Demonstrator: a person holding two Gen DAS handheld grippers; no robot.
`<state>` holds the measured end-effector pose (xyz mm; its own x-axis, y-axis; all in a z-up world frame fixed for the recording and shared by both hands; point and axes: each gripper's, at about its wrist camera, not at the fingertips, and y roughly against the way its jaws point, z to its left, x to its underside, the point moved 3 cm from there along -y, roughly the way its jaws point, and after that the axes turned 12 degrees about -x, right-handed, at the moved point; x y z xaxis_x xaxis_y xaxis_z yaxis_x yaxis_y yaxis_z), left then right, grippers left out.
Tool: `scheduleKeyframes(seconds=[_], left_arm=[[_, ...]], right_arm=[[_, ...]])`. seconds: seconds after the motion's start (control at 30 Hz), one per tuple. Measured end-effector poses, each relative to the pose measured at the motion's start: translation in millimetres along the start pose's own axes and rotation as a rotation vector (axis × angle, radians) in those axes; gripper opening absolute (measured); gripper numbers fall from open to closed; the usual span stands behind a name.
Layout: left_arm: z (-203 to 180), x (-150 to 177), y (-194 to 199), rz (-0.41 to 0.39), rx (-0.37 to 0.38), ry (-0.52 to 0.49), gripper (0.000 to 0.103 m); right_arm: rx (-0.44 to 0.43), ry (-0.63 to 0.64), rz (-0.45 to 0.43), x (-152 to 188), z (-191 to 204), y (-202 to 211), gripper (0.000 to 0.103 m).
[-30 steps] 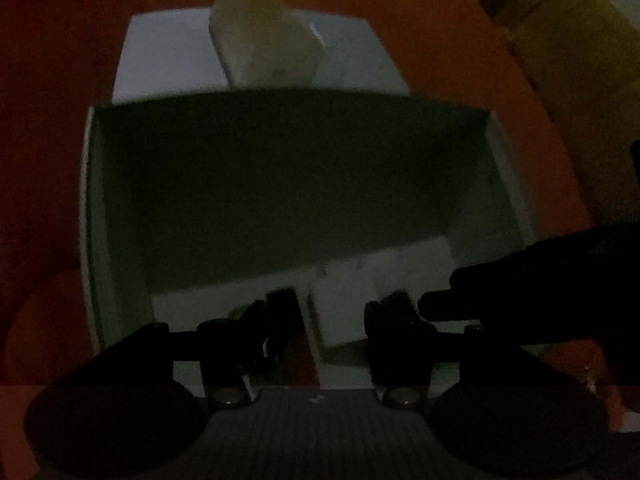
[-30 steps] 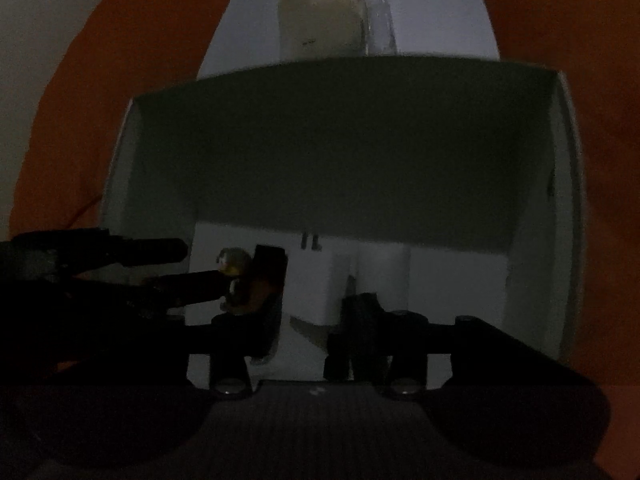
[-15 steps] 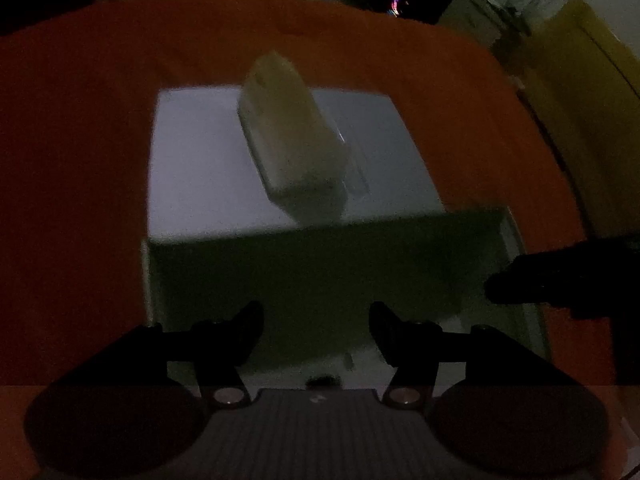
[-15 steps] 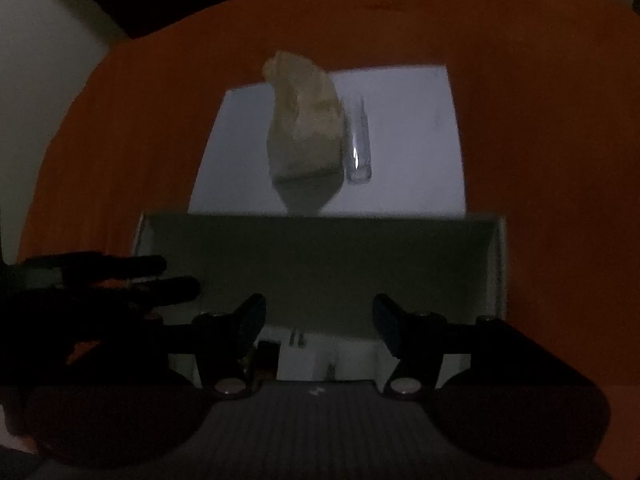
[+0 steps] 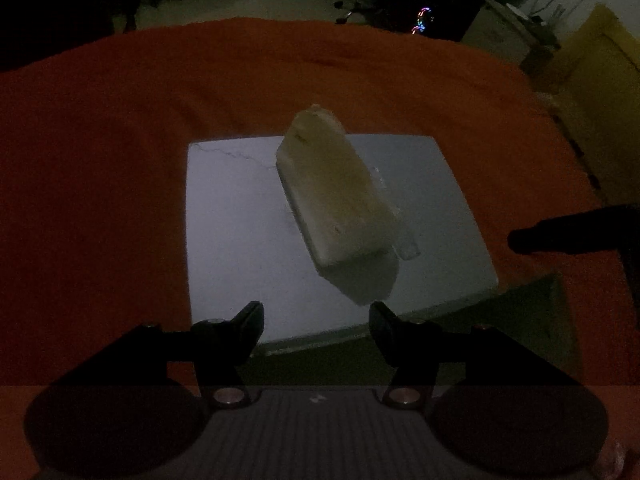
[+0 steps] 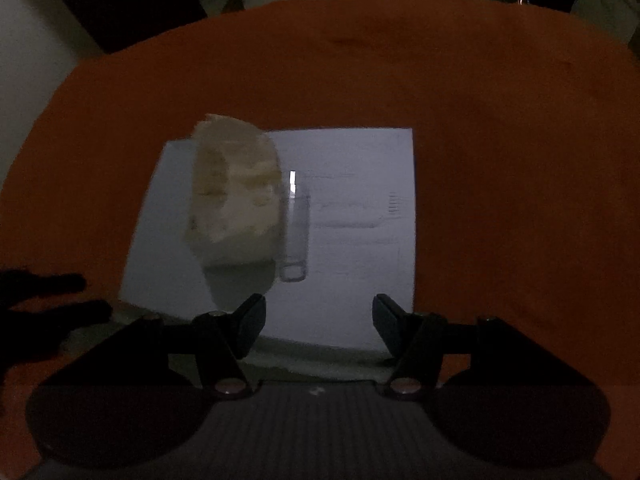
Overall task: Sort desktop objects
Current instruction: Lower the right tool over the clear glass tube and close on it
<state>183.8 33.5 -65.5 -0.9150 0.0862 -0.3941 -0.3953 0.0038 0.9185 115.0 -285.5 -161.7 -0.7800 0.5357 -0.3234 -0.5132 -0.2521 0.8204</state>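
A pale cream pack, like a tissue packet (image 5: 334, 196), lies on a flat white lid or board (image 5: 240, 240) on the orange tablecloth. A clear tube (image 5: 400, 224) lies against its right side. Both show in the right wrist view: the pack (image 6: 236, 196), the tube (image 6: 295, 236), the white board (image 6: 360, 240). The near edge of a white box (image 5: 460, 340) shows just below the board. My left gripper (image 5: 316, 324) is open and empty above the board's near edge. My right gripper (image 6: 319, 318) is open and empty too.
The orange cloth (image 5: 100, 180) covers the table all round. The other gripper's dark fingers enter at the right of the left view (image 5: 560, 236) and at the left of the right view (image 6: 48, 300). A yellow object (image 5: 600, 92) stands off the table's right.
Both grippers have lifted up and back out of the white box. The box interior with its white items has dropped out of sight; the board with the pack now fills the middle.
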Motion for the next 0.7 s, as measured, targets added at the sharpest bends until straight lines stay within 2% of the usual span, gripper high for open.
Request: scheduleKeyframes(seconds=[0.17,0.27,0.5,0.7], left_arm=[[-8.2,-6.0,-18.2,0.049,-0.01,-0.019,0.054],[-13.1,-7.1,-25.1,0.061,-0.014,-0.028,0.054],[-16.9,-4.0,-31.5,0.074,-0.015,-0.032,0.054],[-18.4,-3.2,-28.7,0.069,-0.005,-0.029,0.054]], right_arm=[[0.037,0.126,0.086,-9.6,-7.1,-32.7,0.063],[0.064,0.134,0.099,-15.3,-8.3,-48.2,0.063],[0.013,0.01,0.03,-48.0,-5.8,-76.6,0.063],[0.048,0.024,0.043,-56.0,5.2,-101.5,0.06]])
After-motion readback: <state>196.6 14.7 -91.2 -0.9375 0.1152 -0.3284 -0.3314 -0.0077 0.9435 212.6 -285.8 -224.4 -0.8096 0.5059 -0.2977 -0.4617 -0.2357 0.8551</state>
